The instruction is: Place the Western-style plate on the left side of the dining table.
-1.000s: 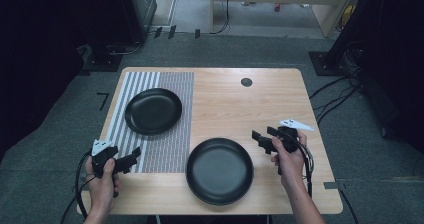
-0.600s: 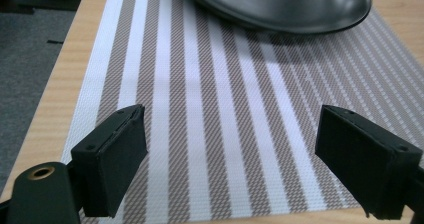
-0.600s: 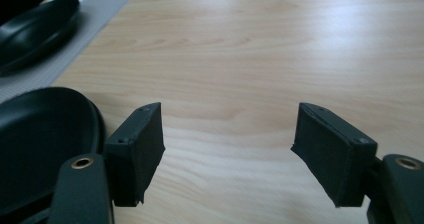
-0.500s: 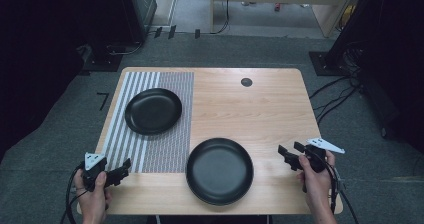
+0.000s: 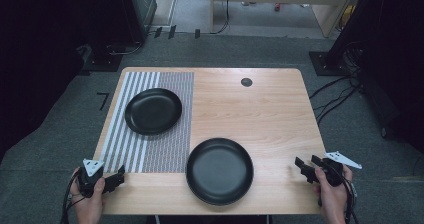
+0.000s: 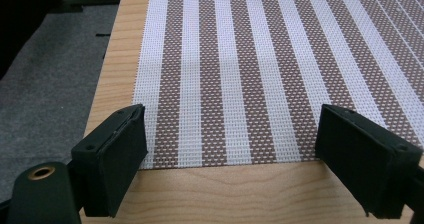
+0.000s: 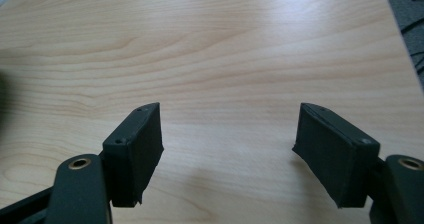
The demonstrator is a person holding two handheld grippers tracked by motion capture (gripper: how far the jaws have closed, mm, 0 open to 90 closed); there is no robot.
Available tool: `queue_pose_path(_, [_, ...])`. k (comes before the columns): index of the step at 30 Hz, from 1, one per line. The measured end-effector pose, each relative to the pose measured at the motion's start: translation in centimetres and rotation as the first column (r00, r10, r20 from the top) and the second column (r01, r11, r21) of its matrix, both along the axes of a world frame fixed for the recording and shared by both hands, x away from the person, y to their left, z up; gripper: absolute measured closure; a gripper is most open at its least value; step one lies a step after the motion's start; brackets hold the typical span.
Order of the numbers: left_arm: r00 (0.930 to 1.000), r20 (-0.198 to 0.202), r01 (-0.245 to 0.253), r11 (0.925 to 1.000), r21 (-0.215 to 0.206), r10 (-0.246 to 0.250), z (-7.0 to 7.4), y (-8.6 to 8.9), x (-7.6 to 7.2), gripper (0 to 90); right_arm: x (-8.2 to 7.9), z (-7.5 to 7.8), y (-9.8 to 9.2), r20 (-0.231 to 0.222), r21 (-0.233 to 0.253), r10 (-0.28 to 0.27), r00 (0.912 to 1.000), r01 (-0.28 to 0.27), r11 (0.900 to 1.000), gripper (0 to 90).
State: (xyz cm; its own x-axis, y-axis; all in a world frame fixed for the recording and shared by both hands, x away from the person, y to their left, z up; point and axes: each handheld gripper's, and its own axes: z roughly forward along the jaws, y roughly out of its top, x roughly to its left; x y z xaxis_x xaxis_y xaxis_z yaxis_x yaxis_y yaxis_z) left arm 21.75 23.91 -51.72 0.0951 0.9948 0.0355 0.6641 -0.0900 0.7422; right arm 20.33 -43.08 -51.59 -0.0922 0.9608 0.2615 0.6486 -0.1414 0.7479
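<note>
- Black round plates, one on the striped woven placemat (image 5: pixel 150 129) and one (image 5: pixel 220 170) on the wooden desk (image 5: pixel 260 114), lie untouched.
- Left gripper (image 5: pixel 116 179) and right gripper (image 5: pixel 303 165), jaws apart and empty, have pulled back to the near edge; likely finished.

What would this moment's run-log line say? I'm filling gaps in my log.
left gripper: open, at mat edge | right gripper: open, over bare table | both black plates: untouched

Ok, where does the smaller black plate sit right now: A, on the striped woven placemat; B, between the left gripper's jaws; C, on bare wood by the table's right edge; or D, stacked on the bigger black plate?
A: the smaller black plate rests wholly on the striped woven placemat, apart from the bigger black plate on bare wood.
</note>
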Motion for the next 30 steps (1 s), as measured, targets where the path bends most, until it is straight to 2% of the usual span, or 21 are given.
queue_pose_path(2, [1.0, 0.0, 0.003, 1.0, -0.002, -0.003, 0.0, 0.0, 0.0, 13.1, -0.3, -0.1, -0.4, -0.002, -0.005, -0.011, 0.9999, 0.011, 1.0, 26.7])
queue_pose_path(7, [0.9999, -0.013, 0.007, 0.9996, -0.029, -0.007, -0.1, 0.3, 0.1, 13.1, -1.3, -0.5, -1.0, -0.029, -0.067, -0.037, 0.9989, 0.035, 0.997, 26.4])
queue_pose_path(10, [0.9999, -0.013, 0.007, 0.9996, -0.029, -0.007, -0.1, 0.3, 0.1, 13.1, -1.6, -0.6, -0.9, -0.023, -0.101, -0.042, 0.9988, 0.04, 0.994, 26.4])
queue_pose_path(13, [0.9999, -0.013, 0.006, 0.9995, -0.03, -0.007, -0.1, 0.3, 0.1, 13.1, -1.7, -0.8, -0.3, -0.016, -0.189, -0.043, 0.9989, 0.039, 0.981, 26.1])
queue_pose_path(14, [0.9999, -0.013, 0.006, 0.9995, -0.03, -0.007, -0.1, 0.3, 0.1, 13.1, -1.7, -0.8, -0.3, -0.016, -0.189, -0.043, 0.9989, 0.039, 0.981, 26.1])
queue_pose_path(15, [0.9999, -0.013, 0.006, 0.9995, -0.03, -0.007, -0.1, 0.3, 0.1, 13.1, -1.6, -0.9, 0.3, -0.019, -0.242, -0.037, 0.9991, 0.031, 0.97, 25.7])
queue_pose_path(30, [0.9999, -0.014, 0.006, 0.9995, -0.031, -0.007, -0.1, 0.4, 0.1, 13.1, -1.6, -0.9, 0.3, -0.026, -0.234, -0.035, 0.9991, 0.028, 0.972, 23.6])
